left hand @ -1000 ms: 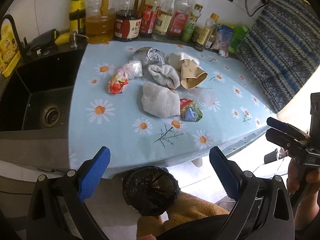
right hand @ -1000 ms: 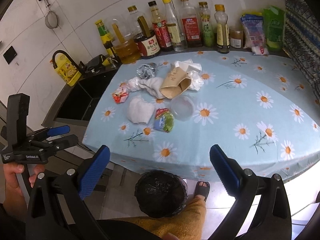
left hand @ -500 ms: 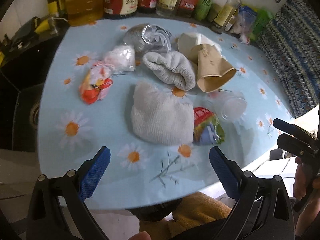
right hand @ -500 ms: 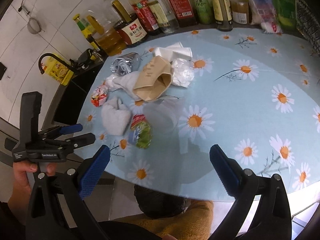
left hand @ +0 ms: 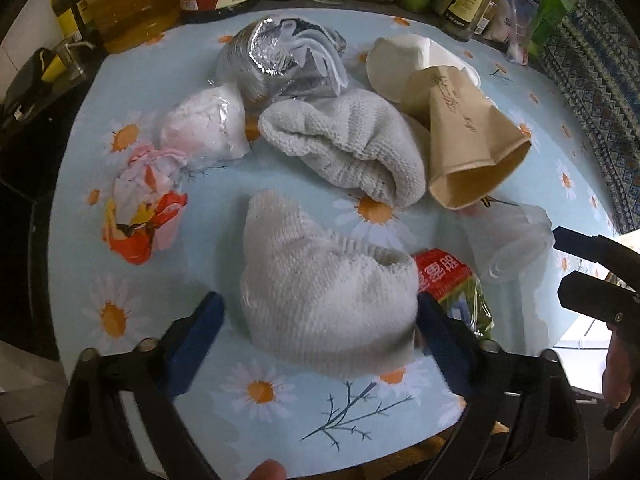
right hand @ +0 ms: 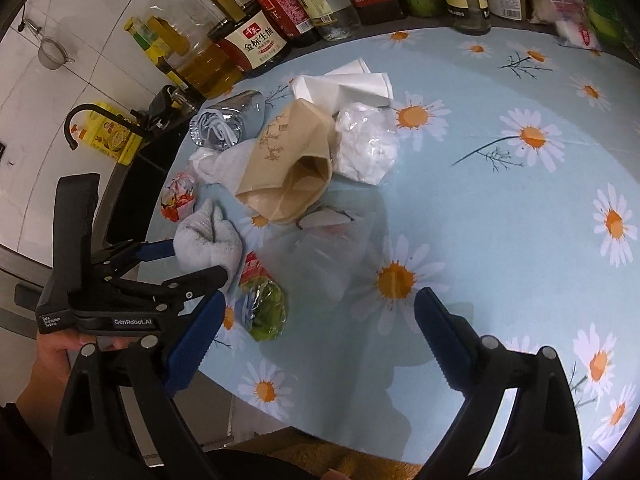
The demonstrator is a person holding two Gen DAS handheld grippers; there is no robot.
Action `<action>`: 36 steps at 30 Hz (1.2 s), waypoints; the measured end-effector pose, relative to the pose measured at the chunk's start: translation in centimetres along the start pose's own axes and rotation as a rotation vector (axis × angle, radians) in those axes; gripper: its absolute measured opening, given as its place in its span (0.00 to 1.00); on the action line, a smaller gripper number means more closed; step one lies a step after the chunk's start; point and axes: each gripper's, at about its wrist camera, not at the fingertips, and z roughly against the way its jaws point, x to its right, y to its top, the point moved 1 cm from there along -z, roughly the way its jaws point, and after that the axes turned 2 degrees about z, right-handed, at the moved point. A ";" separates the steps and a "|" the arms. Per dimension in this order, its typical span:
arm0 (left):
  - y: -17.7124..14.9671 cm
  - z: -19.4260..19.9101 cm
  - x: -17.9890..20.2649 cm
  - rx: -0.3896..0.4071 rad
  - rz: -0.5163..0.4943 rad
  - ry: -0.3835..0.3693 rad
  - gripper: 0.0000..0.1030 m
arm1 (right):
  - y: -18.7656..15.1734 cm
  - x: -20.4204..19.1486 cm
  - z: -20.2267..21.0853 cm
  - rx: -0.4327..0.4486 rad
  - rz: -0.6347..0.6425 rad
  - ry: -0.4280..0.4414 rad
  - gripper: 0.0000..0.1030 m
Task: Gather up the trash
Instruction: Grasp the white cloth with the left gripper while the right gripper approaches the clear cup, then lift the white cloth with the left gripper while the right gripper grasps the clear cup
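Observation:
A pile of trash lies on the daisy tablecloth [left hand: 132, 92]. My left gripper [left hand: 320, 320] is open, its blue fingers on either side of a crumpled white cloth wad [left hand: 324, 292], also seen in the right wrist view [right hand: 208, 240]. Beside the wad lies a red-green wrapper [left hand: 452, 284]. A second white wad [left hand: 352, 148], a brown paper cup [left hand: 468, 144], a red-orange wrapper [left hand: 140, 216], a foil bag [left hand: 276, 60] and a clear plastic cup [left hand: 508, 240] lie around. My right gripper [right hand: 316, 320] is open above the clear cup [right hand: 320, 256].
Oil and sauce bottles [right hand: 256, 40] line the back wall. A black sink [right hand: 132, 184] with a tap lies left of the table. A bagged white wad [right hand: 364, 148] and white tissues [right hand: 344, 84] lie behind the brown cup.
Both grippers have moved forward and down toward the pile. The left gripper's fingers now flank the near white wad. The bin under the table edge has left view.

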 end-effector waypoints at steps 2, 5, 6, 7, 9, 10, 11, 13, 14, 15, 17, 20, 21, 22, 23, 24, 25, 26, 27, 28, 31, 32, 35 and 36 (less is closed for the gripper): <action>0.2 -0.3 0.0 -0.001 0.006 -0.003 0.82 | 0.2 0.2 -0.2 -0.005 0.001 0.001 0.92; 0.3 -0.3 -0.1 0.004 0.007 0.001 0.71 | 0.5 0.4 -0.5 -0.014 0.001 0.004 0.92; 0.3 -0.2 -0.1 0.010 0.004 0.001 0.70 | 0.6 0.4 -0.6 -0.018 0.000 0.009 0.92; 0.4 -0.2 -0.1 0.014 0.005 0.006 0.65 | 0.7 0.4 -0.7 -0.023 0.001 0.010 0.92; 0.3 0.0 -0.2 0.022 0.011 -0.001 0.62 | 0.9 0.4 -1.1 -0.032 0.006 0.003 0.92; 0.2 0.1 -0.3 0.025 0.011 -0.003 0.59 | 1.0 0.3 -1.3 -0.039 0.007 0.005 0.92; 0.2 0.2 -0.3 0.029 0.011 -0.001 0.56 | 1.0 0.3 -1.4 -0.041 0.008 0.006 0.92; 0.1 0.4 -0.3 0.038 0.011 0.000 0.51 | 1.2 0.3 -1.7 -0.049 0.012 0.001 0.92; 0.0 0.5 -0.4 0.045 0.015 0.000 0.48 | 1.4 0.3 -1.8 -0.052 0.011 0.001 0.92; 0.0 0.7 -0.5 0.050 0.019 -0.002 0.47 | 1.5 0.2 -2.0 -0.055 0.009 0.000 0.92; -0.2 1.0 -0.6 0.059 0.025 -0.004 0.43 | 1.7 0.3 -2.3 -0.058 0.002 -0.004 0.92; -0.3 1.5 -0.7 0.074 0.034 -0.005 0.39 | 2.0 0.1 -2.8 -0.068 -0.005 -0.018 0.92; -0.4 1.6 -0.7 0.080 0.037 -0.002 0.39 | 2.1 0.0 -3.0 -0.071 -0.006 -0.023 0.92; -0.4 1.8 -0.7 0.084 0.041 -0.001 0.38 | 2.1 -0.2 -3.2 -0.075 -0.007 -0.028 0.92; -0.5 2.0 -0.9 0.089 0.047 -0.003 0.37 | 2.2 -0.4 -3.4 -0.077 -0.006 -0.033 0.90; -0.6 2.2 -0.9 0.095 0.051 -0.003 0.37 | 2.2 -0.4 -3.6 -0.079 -0.006 -0.040 0.88; -0.7 2.5 -1.0 0.100 0.057 -0.003 0.37 | 2.2 -0.5 -3.8 -0.083 -0.009 -0.046 0.85; -0.9 2.7 -1.1 0.105 0.061 -0.005 0.36 | 2.3 -0.5 -3.9 -0.087 -0.010 -0.052 0.84; -1.0 3.1 -1.1 0.110 0.065 -0.008 0.36 | 2.4 -0.5 -4.0 -0.088 -0.012 -0.059 0.83; -1.1 3.2 -1.1 0.113 0.066 -0.008 0.36 | 2.4 -0.5 -4.1 -0.088 -0.014 -0.069 0.81; -1.5 4.0 -1.0 0.123 0.072 -0.011 0.36 | 2.6 -0.4 -4.3 -0.084 -0.023 -0.090 0.73; -1.7 4.2 -1.0 0.126 0.075 -0.012 0.36 | 2.6 -0.3 -4.3 -0.085 -0.026 -0.089 0.69; -2.1 4.8 -0.9 0.136 0.085 -0.019 0.36 | 2.7 -0.3 -4.3 -0.088 -0.026 -0.108 0.63; -2.3 5.1 -0.8 0.139 0.087 -0.021 0.36 | 2.7 -0.2 -4.3 -0.089 -0.031 -0.103 0.63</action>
